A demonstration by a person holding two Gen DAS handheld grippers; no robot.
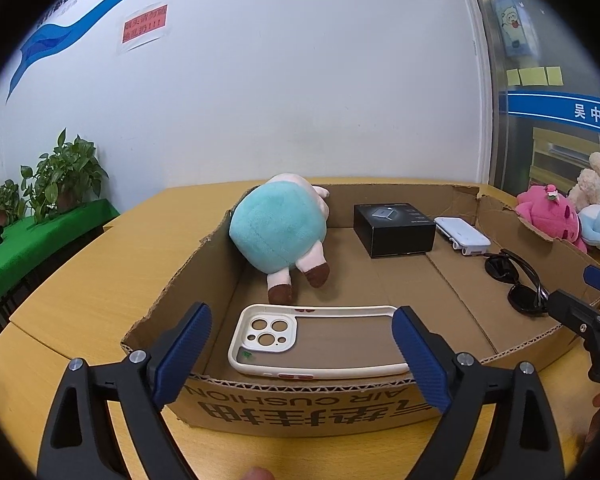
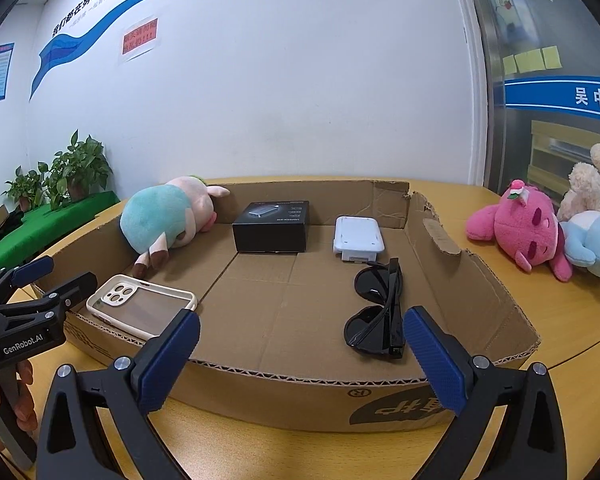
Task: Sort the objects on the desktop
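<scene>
A shallow cardboard box [image 1: 300, 404] [image 2: 284, 396] sits on the yellow table. Inside lie a white phone case [image 1: 320, 344] [image 2: 140, 308], a teal-and-pink plush pig [image 1: 280, 232] [image 2: 164, 216], a black carton [image 1: 394, 228] [image 2: 272, 226], a white device [image 1: 462, 234] [image 2: 358, 236] and black sunglasses [image 1: 516, 284] [image 2: 380, 316]. My left gripper [image 1: 302, 356] is open, its fingers either side of the phone case at the box's near wall. My right gripper [image 2: 300, 360] is open and empty at the near wall, with the sunglasses just inside its right finger.
Outside the box on the right lie a pink plush [image 2: 524, 232] [image 1: 552, 216], a cream plush [image 2: 592, 188] and a blue plush [image 2: 596, 244]. Potted plants [image 2: 68, 172] stand on a green ledge at far left. A white wall is behind the table.
</scene>
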